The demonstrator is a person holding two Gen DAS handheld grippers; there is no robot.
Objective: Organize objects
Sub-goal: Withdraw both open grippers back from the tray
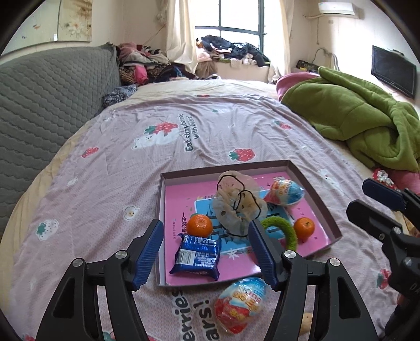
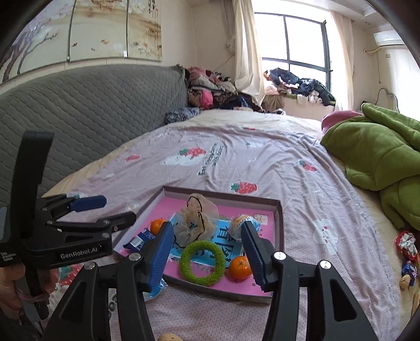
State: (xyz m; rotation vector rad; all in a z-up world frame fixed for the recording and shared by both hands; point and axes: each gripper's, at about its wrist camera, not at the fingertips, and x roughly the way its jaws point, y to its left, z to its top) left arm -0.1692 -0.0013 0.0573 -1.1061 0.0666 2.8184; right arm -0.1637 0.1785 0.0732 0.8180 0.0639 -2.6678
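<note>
ribbed blue gripper (image 1: 206,251) pads flank crinkly wrapper (image 1: 195,258).

Bedroom: bed (image 1: 183,126) with strawberry-print sheet, grey quilted headboard (image 1: 47,105), green blanket (image 1: 354,118) (crumpled), curtained bright window (image 2: 296,39), wall television (image 1: 393,70), air conditioner (image 1: 338,8).

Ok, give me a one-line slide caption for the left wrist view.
Open left tool above a pink tray holding two oranges, a cookie pack, green ring; one egg toy outside.
</note>
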